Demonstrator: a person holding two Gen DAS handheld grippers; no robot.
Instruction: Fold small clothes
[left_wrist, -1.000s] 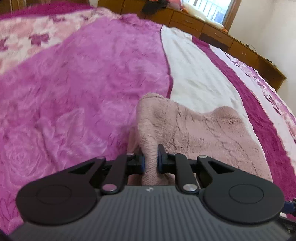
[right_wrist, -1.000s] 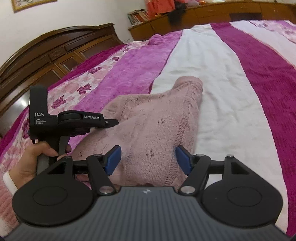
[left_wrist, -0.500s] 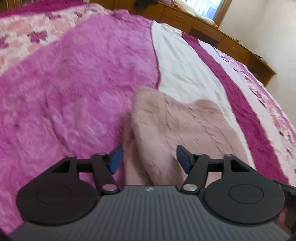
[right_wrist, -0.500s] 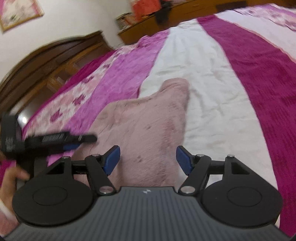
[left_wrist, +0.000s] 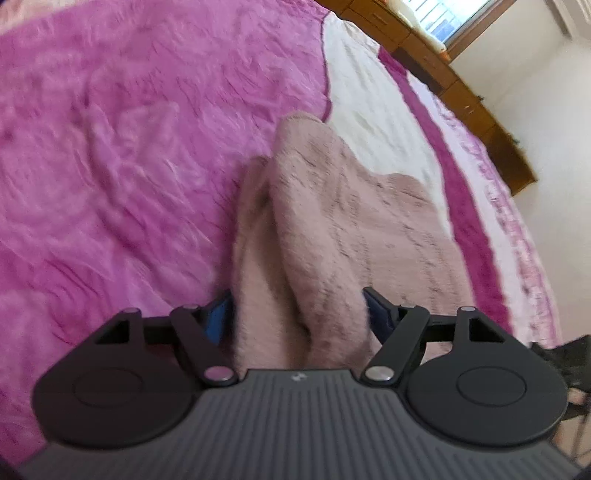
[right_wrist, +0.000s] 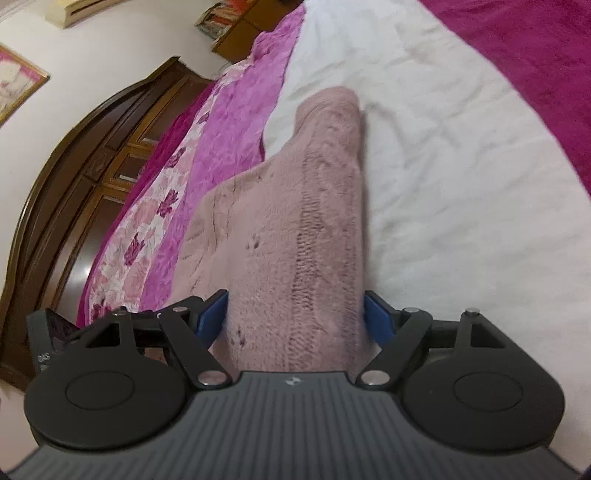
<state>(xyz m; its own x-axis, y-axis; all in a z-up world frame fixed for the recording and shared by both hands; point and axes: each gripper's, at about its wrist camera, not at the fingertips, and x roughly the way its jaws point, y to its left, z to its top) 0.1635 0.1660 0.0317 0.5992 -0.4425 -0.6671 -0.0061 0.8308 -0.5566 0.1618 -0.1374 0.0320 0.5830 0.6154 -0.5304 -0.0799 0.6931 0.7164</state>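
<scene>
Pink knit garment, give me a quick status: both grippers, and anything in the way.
Left gripper open, right gripper open. Pink knit garment bunched on the bedspread, passing between both sets of jaws, ungripped. Nothing blocking.

Pink knit garment (left_wrist: 332, 229) lay bunched between the spread fingers (left_wrist: 218, 317) of the left gripper (left_wrist: 295, 314); same for right gripper (right_wrist: 295, 317); bedspread (left_wrist: 129, 147) lay open left of the garment; white stripe (right_wrist: 461, 184) open to its right; wooden headboard (right_wrist: 92, 177) bounded the far left edge; low cabinets (left_wrist: 461, 88) lined the far side.
</scene>
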